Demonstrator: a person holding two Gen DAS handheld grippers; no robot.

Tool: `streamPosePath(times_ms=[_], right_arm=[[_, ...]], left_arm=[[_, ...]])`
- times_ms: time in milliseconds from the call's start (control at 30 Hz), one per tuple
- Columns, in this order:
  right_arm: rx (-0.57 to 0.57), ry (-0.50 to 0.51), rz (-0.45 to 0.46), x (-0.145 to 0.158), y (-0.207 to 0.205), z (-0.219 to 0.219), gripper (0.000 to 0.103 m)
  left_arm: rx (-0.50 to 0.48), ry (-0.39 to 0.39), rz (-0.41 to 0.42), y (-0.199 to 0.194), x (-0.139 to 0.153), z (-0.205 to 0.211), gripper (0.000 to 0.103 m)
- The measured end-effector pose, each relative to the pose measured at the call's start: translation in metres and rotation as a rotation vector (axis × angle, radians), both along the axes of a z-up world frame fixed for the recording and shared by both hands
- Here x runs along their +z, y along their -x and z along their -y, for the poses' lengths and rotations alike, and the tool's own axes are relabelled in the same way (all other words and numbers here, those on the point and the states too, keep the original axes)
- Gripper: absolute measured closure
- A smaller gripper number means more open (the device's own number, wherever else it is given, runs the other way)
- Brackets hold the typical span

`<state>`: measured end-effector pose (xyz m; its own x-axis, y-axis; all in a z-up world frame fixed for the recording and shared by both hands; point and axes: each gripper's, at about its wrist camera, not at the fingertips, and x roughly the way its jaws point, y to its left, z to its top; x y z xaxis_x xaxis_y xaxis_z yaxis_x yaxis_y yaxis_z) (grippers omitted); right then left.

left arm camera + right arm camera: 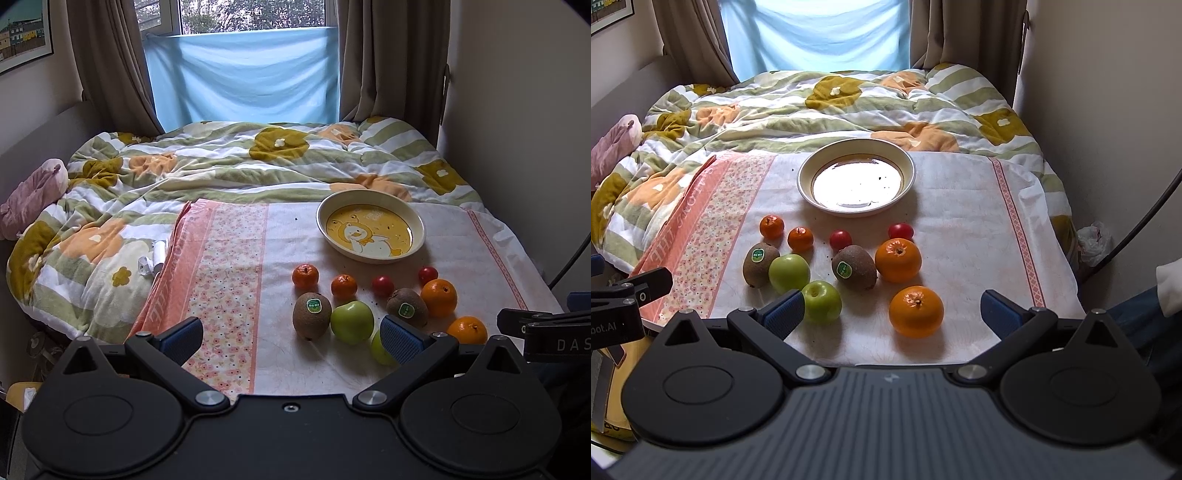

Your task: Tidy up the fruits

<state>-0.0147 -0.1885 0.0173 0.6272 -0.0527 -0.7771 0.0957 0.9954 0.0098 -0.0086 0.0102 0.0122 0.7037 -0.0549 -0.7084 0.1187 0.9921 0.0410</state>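
Note:
A cream bowl [419,225] with a yellow duck picture, also in the right wrist view [912,173], stands empty on a cloth. In front of it lie two small mandarins [772,226], two cherry tomatoes [840,239], two kiwis [854,266] with green stickers, two green apples [789,272] and two oranges [916,311]. My left gripper [293,338] is open and empty, low at the cloth's near edge, left of the fruit; its right finger hides part of one apple [378,349]. My right gripper [894,314] is open and empty, with the near orange between its fingers' line.
The pink-and-white cloth [229,266] lies over a flowered duvet [207,166] on a bed. A pink garment [33,192] sits at the left. Curtains and a blue sheet [243,77] hang behind. The wall is close on the right, with a dark cable [1145,221].

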Motion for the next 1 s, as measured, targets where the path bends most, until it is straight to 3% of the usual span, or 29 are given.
streamPosePath(times_ms=[633,1000], right_arm=[[-0.001,0.004,-0.005,0.001,-0.003,-0.004,0.0],[-0.073,0.001,0.0,-0.012,0.0,0.013,0.0]], left_arm=[[-0.005,0.003,-0.013,-0.006,0.002,-0.004,0.0],[-0.135,0.03,-0.054,-0.025,-0.015,0.01,0.0]])
